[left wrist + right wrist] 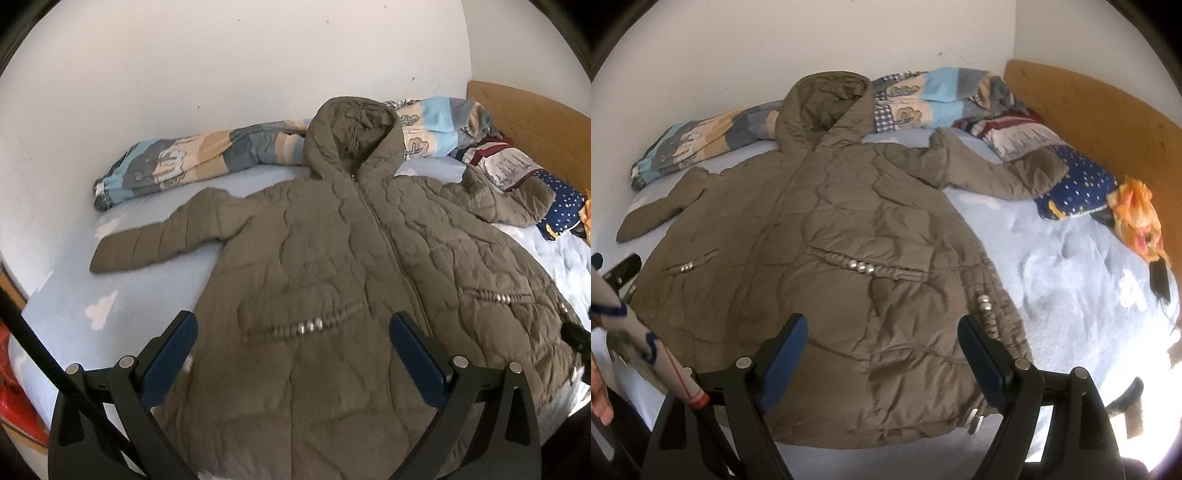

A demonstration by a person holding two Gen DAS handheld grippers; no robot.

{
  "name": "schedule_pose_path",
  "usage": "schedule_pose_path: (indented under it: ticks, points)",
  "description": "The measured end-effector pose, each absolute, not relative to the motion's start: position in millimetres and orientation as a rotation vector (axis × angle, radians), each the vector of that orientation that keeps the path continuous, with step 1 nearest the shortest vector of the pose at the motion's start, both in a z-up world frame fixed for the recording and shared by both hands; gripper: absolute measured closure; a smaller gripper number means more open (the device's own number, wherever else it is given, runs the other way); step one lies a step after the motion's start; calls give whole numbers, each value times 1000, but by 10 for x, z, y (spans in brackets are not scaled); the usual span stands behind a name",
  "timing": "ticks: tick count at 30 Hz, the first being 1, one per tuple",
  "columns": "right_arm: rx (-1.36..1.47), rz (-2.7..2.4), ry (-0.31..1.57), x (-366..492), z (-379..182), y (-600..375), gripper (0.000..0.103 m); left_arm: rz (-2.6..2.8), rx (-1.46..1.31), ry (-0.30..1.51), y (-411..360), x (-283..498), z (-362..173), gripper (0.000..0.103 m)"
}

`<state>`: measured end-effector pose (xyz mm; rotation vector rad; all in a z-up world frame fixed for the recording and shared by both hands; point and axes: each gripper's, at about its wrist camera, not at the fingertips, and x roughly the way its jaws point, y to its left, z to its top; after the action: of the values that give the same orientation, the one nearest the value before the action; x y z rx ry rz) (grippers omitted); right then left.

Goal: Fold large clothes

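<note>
The olive coat (332,258) lies zipped and spread flat on the bed (74,314), sleeves out, ready for folding, while left gripper (293,354) and right gripper (882,354) hover above it, jaws apart, holding nothing.

No readable text, label, brand or number in either view. Rolled blanket (221,158) far along the wall has printed cartoon shapes only, no letters legible. Pillow (1078,184) at right shows stars/dots, no words. Coat (351,277) shows no tag or logo.
</note>
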<state>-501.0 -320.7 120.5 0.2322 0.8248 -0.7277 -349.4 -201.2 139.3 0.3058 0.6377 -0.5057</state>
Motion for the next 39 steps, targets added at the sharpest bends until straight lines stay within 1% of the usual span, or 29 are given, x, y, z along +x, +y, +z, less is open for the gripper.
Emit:
schedule_pose_path:
  ticks: [9, 11, 15, 22, 24, 25, 30, 33, 34, 39]
  points:
    - [346, -779, 770, -5100, 1473, -3937, 16, -537, 378, 641, -2765, -2916, 1296, 0]
    - [402, -801, 762, -5129, 1522, -4216, 16, -532, 384, 641, -2833, -2844, 1222, 0]
    - [522, -821, 742, -5230, 1638, -4845, 16, -562, 393, 711, -2923, -2734, 1073, 0]
    - [723, -872, 650, -5369, 1788, -6213, 16, -580, 419, 682, -2934, -2728, 1037, 0]
    - [774, -879, 631, -5378, 1765, -6574, 21, -581, 417, 705, -2940, -2672, 989, 0]
    - [807, -892, 615, -5373, 1763, -6798, 27, -574, 419, 713, -2941, -2644, 962, 0]
    - [832, -969, 550, -5365, 1787, -7465, 28, -560, 410, 747, -2905, -2550, 876, 0]
    - [861, -990, 516, -5386, 1754, -7787, 35, -547, 420, 748, -2880, -2501, 839, 0]
    - [863, -999, 519, -5374, 1733, -7924, 40, -546, 420, 750, -2872, -2486, 828, 0]
    - [879, -1050, 514, -5444, 1554, -8357, 41, -540, 414, 762, -2834, -2435, 791, 0]
